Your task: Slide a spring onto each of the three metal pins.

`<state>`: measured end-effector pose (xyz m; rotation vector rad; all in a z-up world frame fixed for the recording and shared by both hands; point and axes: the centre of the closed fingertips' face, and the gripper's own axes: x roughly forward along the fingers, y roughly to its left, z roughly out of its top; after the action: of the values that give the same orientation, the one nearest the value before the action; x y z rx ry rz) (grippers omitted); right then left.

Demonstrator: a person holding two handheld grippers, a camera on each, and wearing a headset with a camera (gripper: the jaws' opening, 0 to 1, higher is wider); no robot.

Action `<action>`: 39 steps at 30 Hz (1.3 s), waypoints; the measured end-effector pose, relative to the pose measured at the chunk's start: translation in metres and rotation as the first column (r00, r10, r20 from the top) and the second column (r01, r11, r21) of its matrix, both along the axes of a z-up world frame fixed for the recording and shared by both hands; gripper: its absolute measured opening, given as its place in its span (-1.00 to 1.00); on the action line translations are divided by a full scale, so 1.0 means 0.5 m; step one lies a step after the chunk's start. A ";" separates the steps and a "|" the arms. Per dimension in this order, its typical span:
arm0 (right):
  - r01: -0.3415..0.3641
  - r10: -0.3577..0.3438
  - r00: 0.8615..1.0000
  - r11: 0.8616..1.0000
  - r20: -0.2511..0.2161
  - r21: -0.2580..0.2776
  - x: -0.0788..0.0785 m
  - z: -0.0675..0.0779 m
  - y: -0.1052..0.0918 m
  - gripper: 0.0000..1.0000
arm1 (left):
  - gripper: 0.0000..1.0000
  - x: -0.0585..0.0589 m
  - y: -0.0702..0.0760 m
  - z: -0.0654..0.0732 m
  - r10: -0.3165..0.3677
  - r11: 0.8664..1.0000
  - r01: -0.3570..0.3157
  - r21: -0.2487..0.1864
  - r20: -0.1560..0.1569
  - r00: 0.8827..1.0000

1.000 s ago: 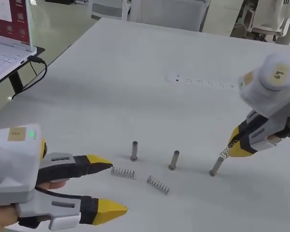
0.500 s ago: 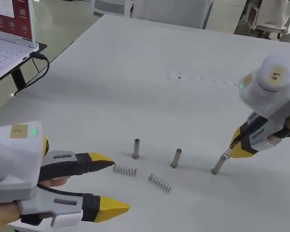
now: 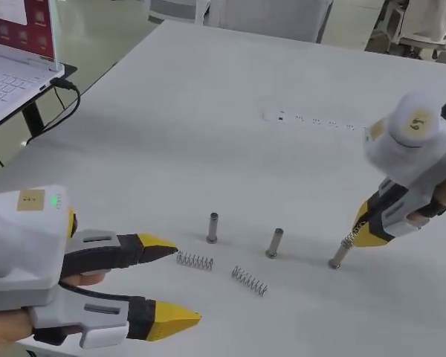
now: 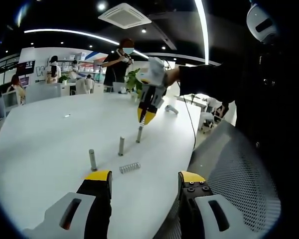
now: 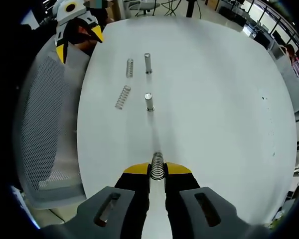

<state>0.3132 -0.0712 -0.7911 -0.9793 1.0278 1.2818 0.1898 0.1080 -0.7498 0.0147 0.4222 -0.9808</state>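
Note:
Three short metal pins stand upright in a row on the white table: the left pin (image 3: 212, 227), the middle pin (image 3: 274, 242) and the right pin (image 3: 337, 256). My right gripper (image 3: 363, 236) is shut on a spring (image 3: 348, 238), (image 5: 158, 167), tilted, with its lower end at the top of the right pin. Two loose springs lie in front of the pins, one (image 3: 194, 260) near the left pin and one (image 3: 249, 280) near the middle pin. My left gripper (image 3: 180, 285) hovers open and holds nothing, just left of the near spring (image 4: 130, 167).
A white power strip (image 3: 308, 119) lies flat farther back on the table. A laptop (image 3: 15, 52) with a black cable (image 3: 63, 111) sits on a stand off the table's left edge. A grey mesh chair (image 4: 229, 174) is at the near edge, and people stand far behind.
My right gripper has sunk a little towards the right pin with the spring. The head camera has shifted slightly. The left gripper and loose springs stay put.

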 end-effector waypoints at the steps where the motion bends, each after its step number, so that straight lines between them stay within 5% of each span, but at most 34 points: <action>1: -0.002 0.002 1.000 1.000 0.003 -0.003 0.001 -0.004 0.001 -0.83 | -0.04 0.000 0.000 -0.001 -0.001 1.000 0.001 0.001 -0.001 1.000; 26: 0.024 -0.024 1.000 0.998 -0.009 -0.051 0.008 -0.084 -0.006 -0.82 | -0.04 0.001 -0.003 0.000 -0.007 1.000 0.007 0.007 -0.001 1.000; 39: 0.026 -0.026 1.000 0.999 0.004 -0.044 0.014 -0.093 -0.003 -0.81 | -0.04 0.000 -0.001 -0.001 -0.005 1.000 0.005 0.008 -0.003 1.000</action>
<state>0.3201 -0.0729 -0.8376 -0.9984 1.0669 1.2405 0.1898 0.1076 -0.7502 0.0215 0.4290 -0.9841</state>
